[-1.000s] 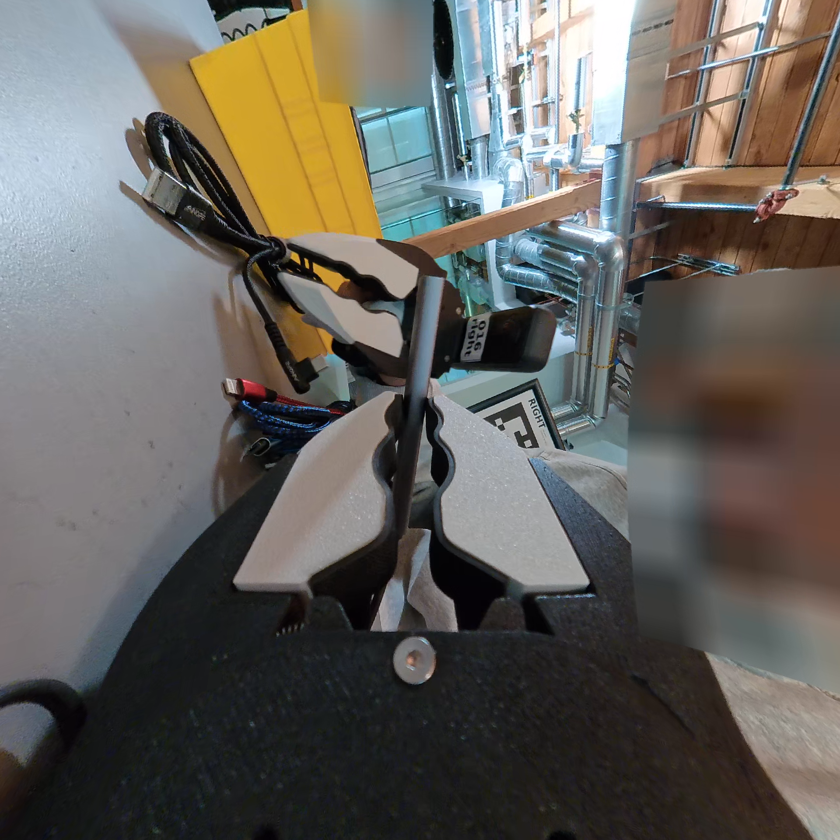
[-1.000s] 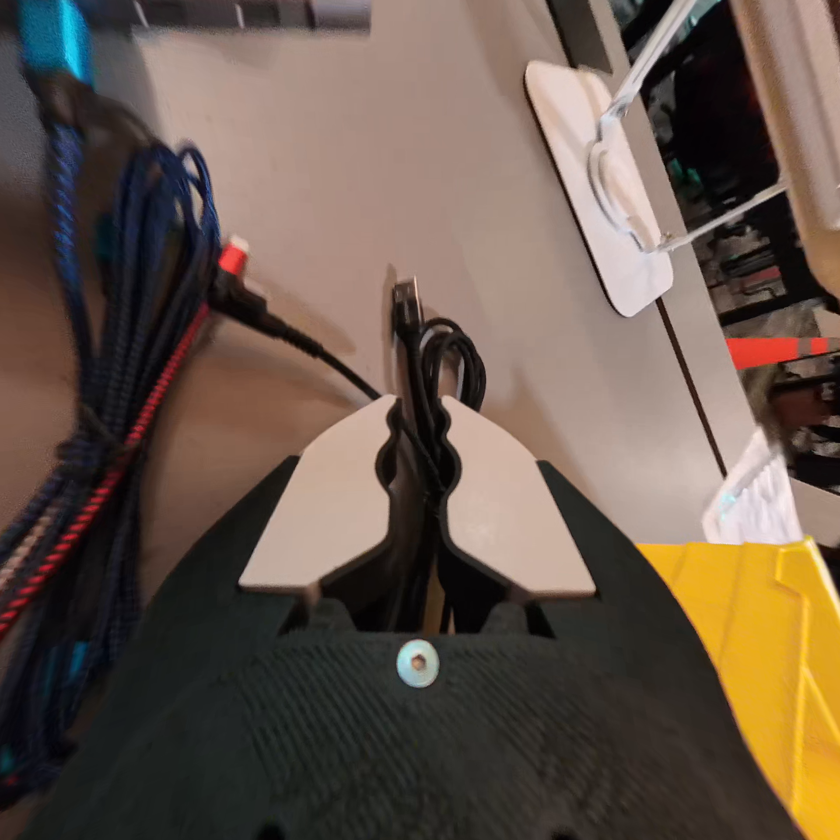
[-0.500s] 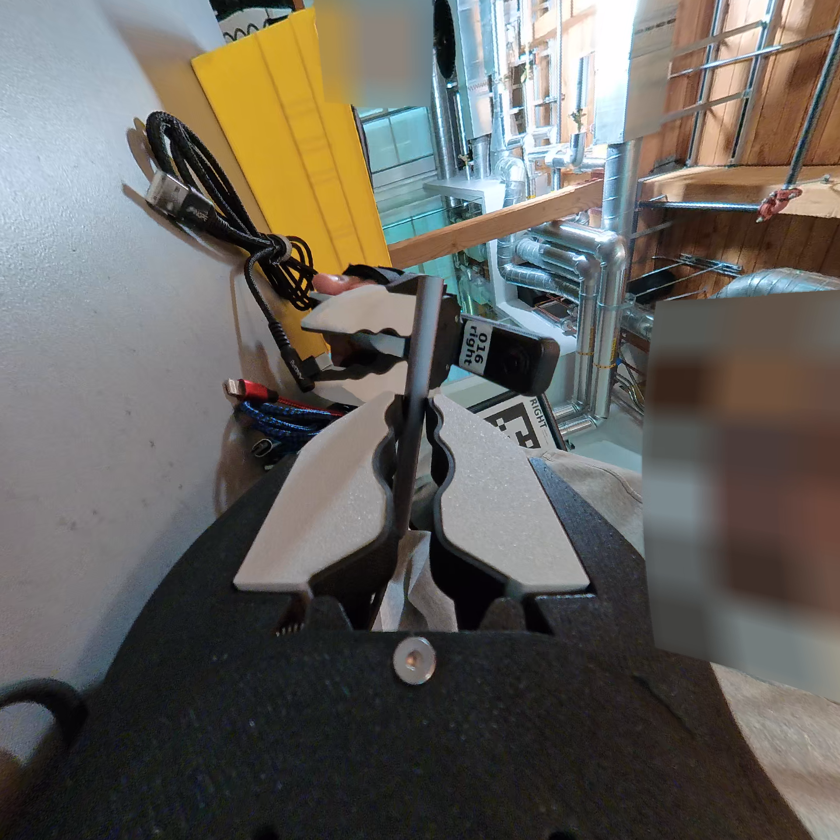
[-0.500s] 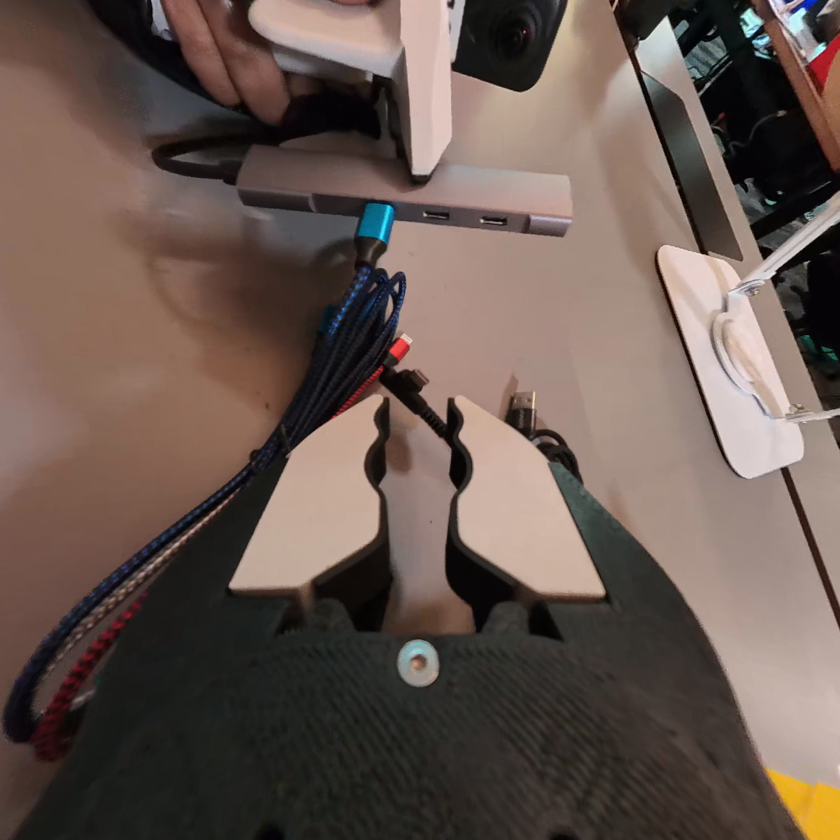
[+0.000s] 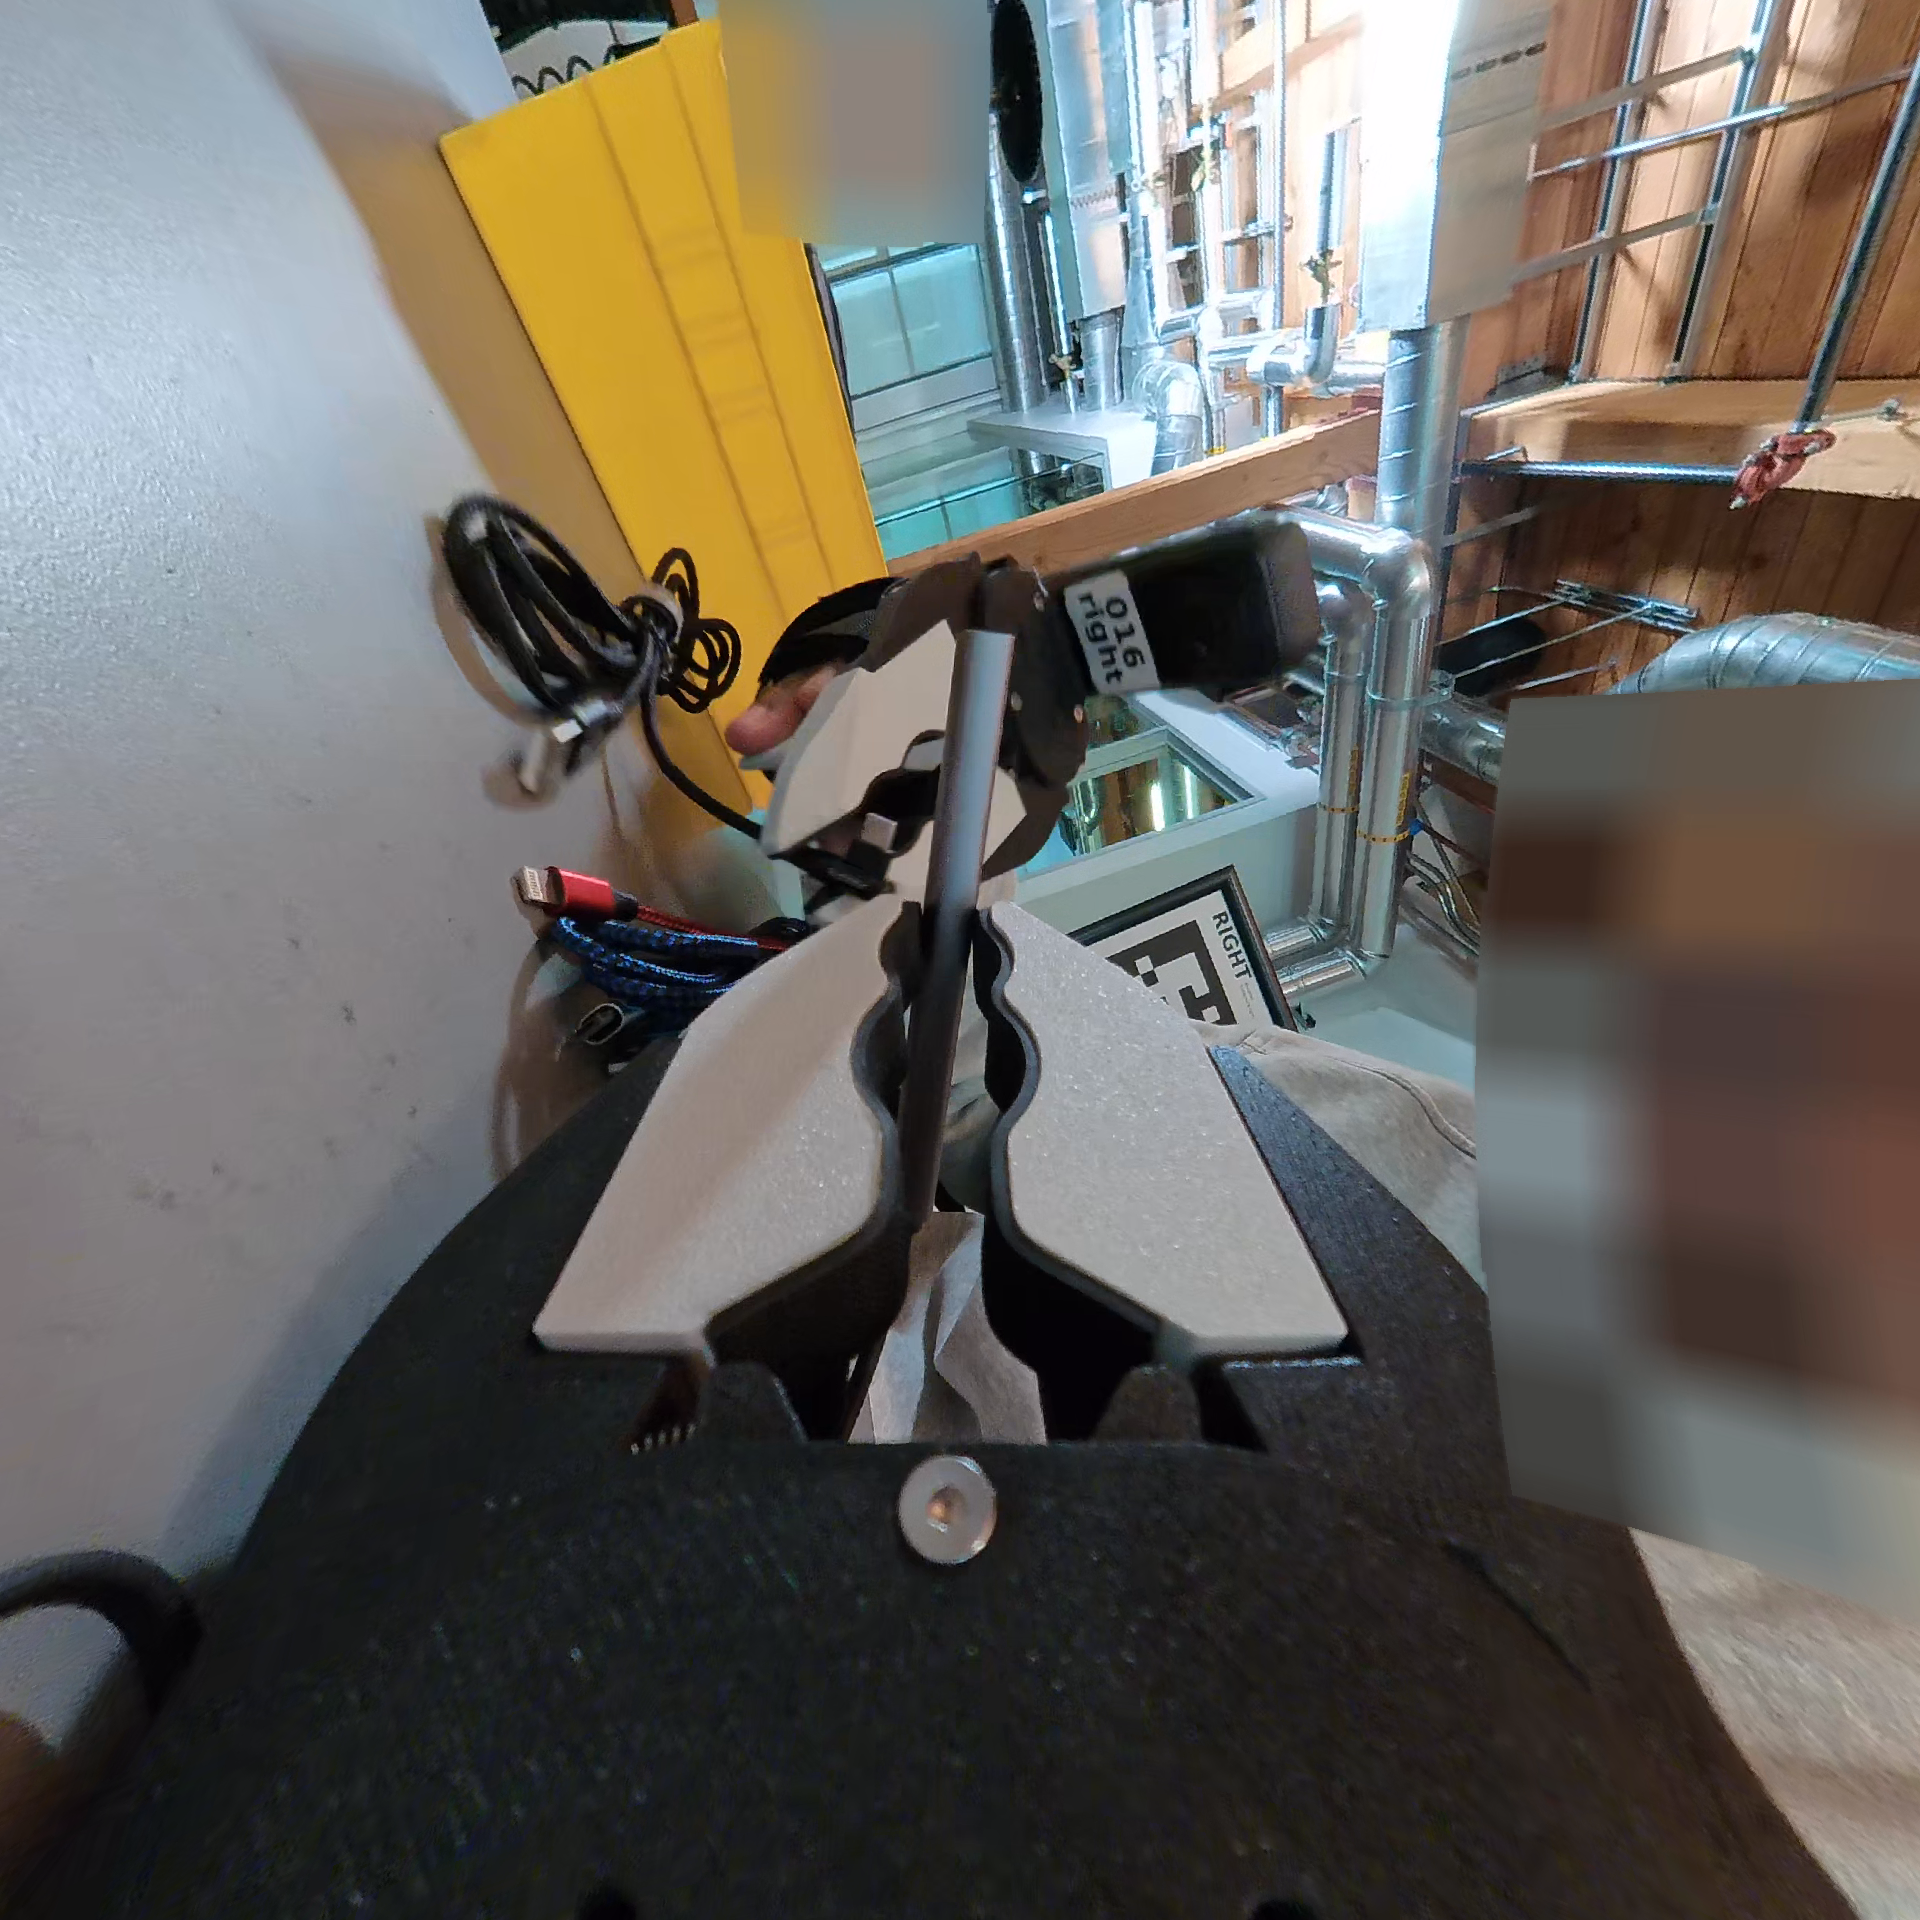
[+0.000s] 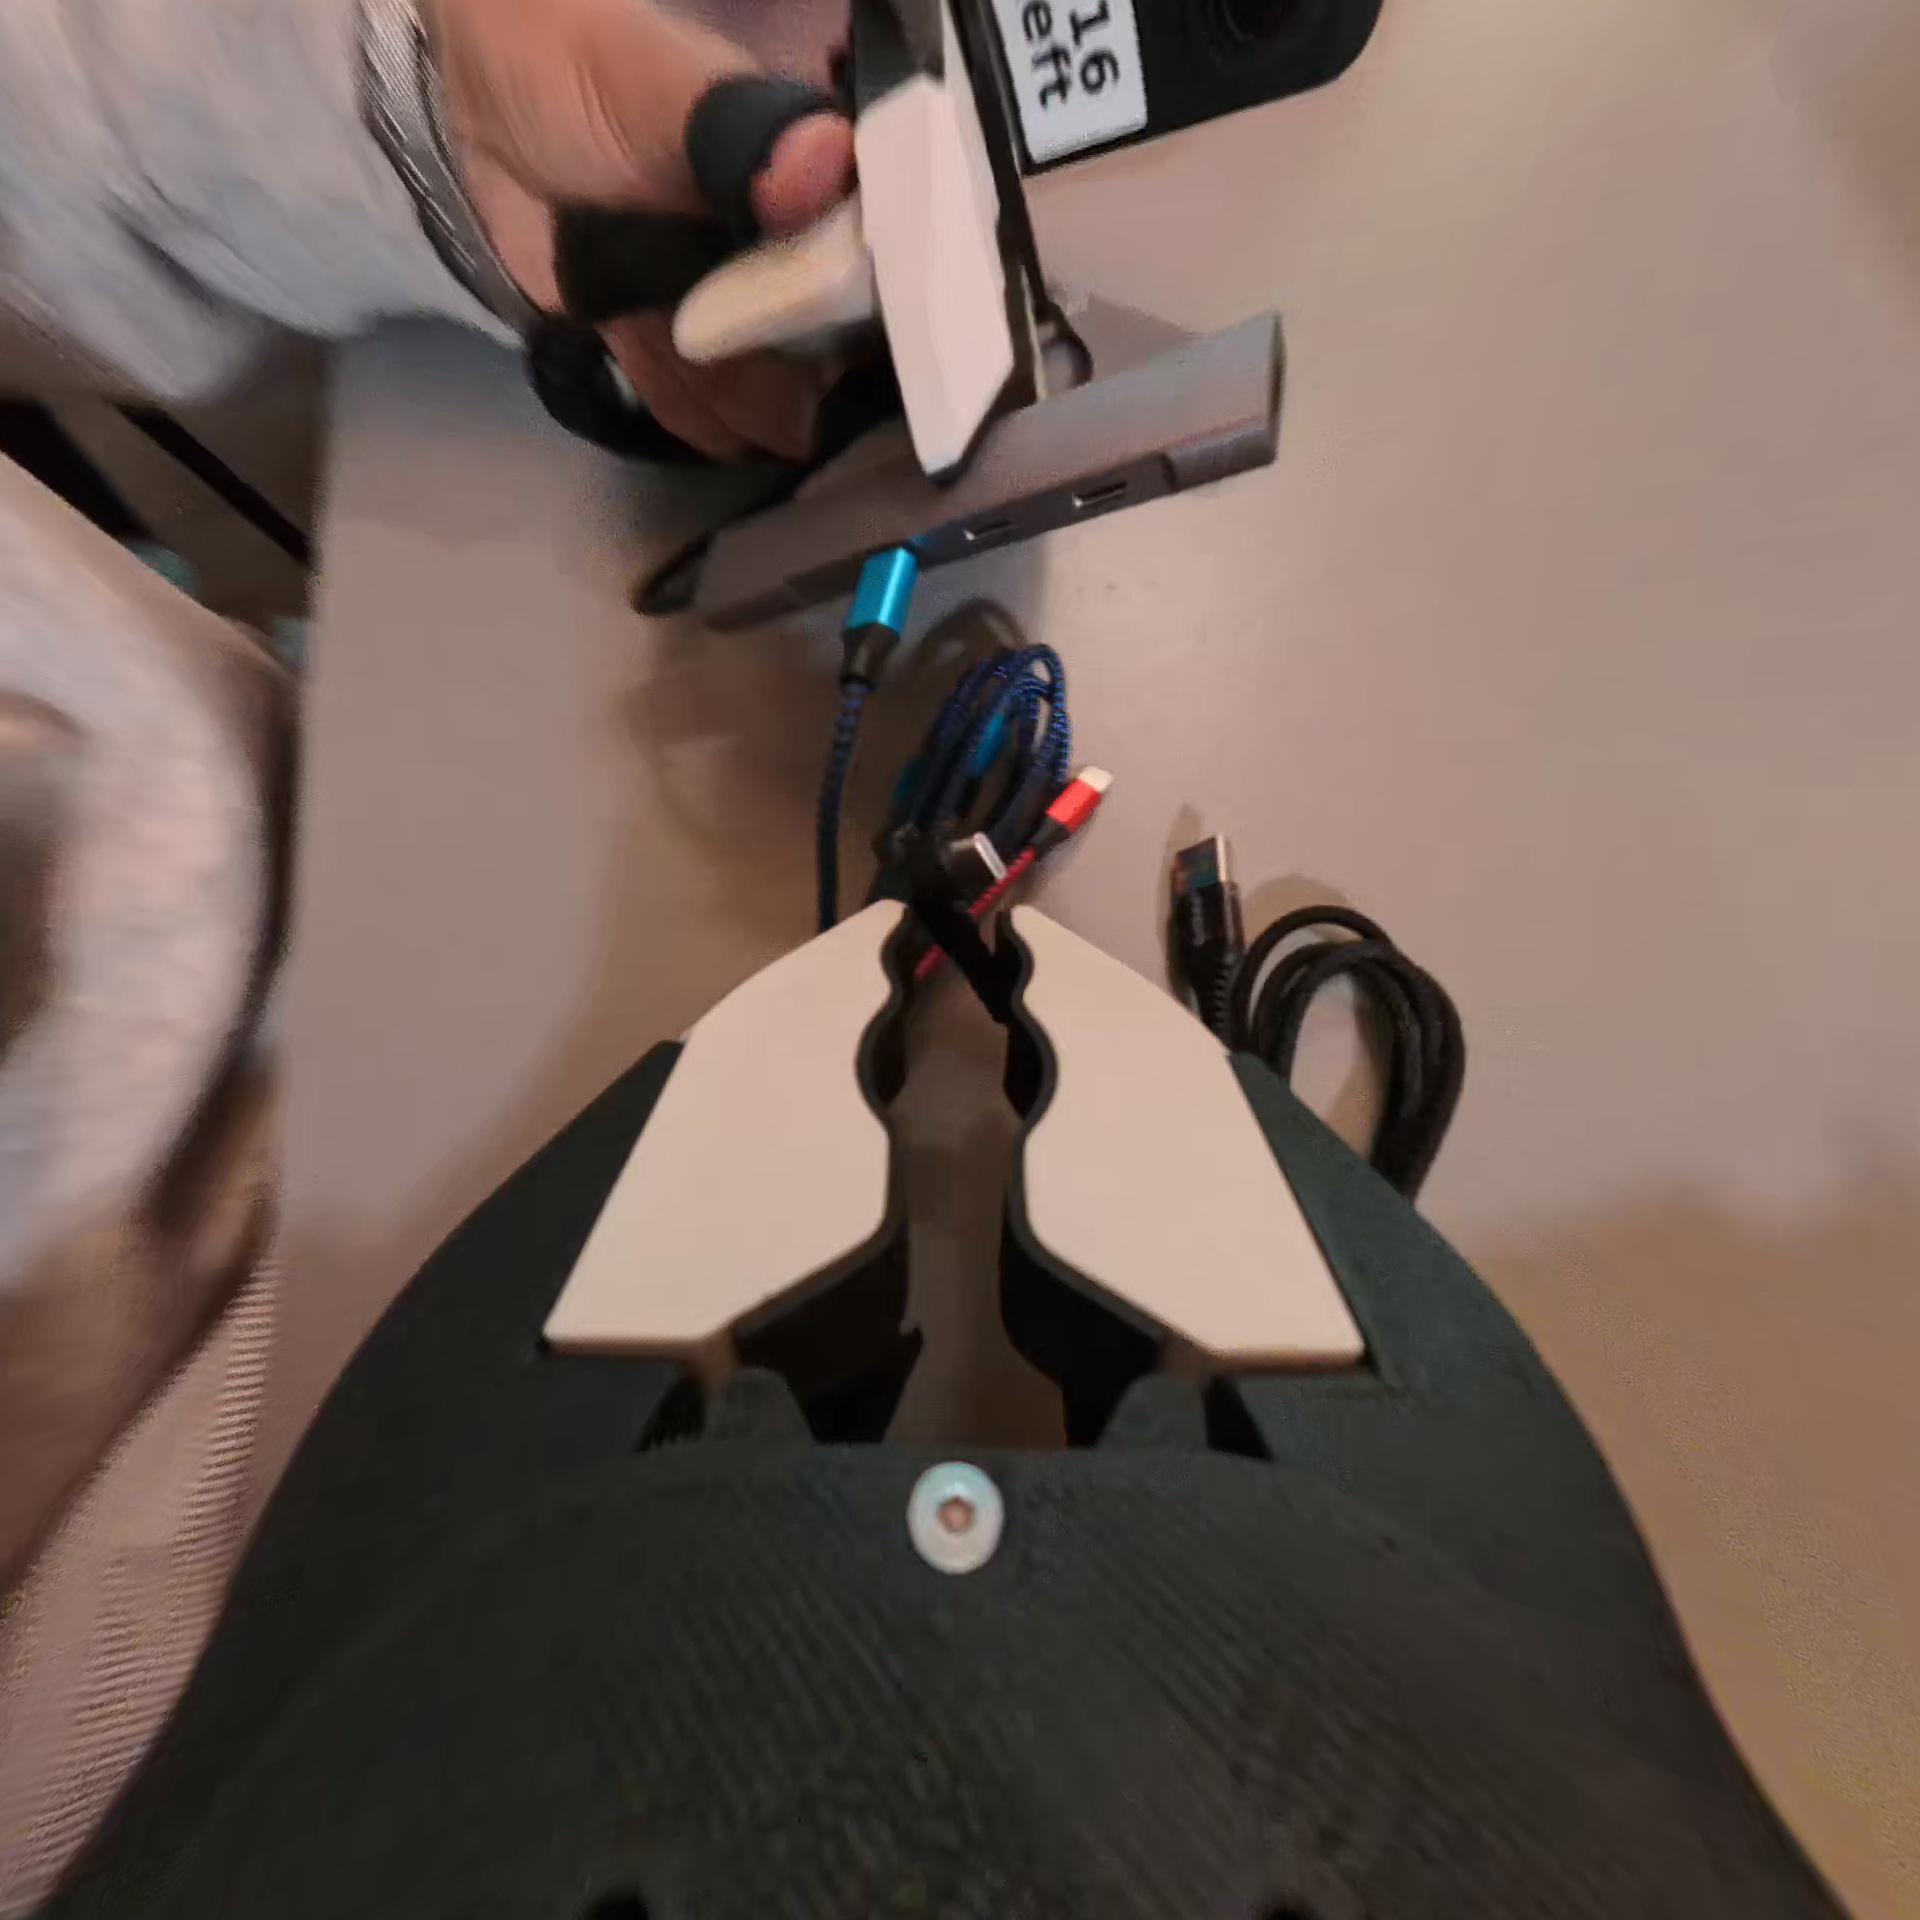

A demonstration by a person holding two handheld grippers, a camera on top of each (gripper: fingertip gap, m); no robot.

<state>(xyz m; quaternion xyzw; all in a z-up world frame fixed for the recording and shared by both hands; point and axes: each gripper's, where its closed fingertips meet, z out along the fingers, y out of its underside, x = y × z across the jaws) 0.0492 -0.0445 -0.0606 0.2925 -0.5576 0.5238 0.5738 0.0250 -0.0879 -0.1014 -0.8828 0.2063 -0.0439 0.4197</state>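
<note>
My left gripper (image 5: 940,925) is shut on a slim grey USB hub (image 5: 961,769), seen edge-on and held off the table. In the right wrist view the hub (image 6: 1143,416) hangs tilted above the table, with a blue braided cable's plug (image 6: 878,603) in one of its ports. My right gripper (image 6: 956,925) is shut on a black lead with a silver plug (image 6: 971,857), part of a bundle with blue cable (image 6: 1003,717) and a red plug (image 6: 1075,795). It shows in the left wrist view (image 5: 862,821), just beyond the hub.
A coiled black cable (image 6: 1351,1018) with a USB plug (image 6: 1200,883) lies on the beige table (image 6: 1558,623) right of my right gripper. It also shows in the left wrist view (image 5: 561,623), next to a yellow bin (image 5: 665,343). A person's hand (image 6: 623,135) holds the left gripper. Tip to tip, the grippers are about 7 cm apart.
My right gripper let go of the coiled black cable, opened, moved toward the hub and closed on the bundle's black lead. The left gripper kept hold of the hub.
</note>
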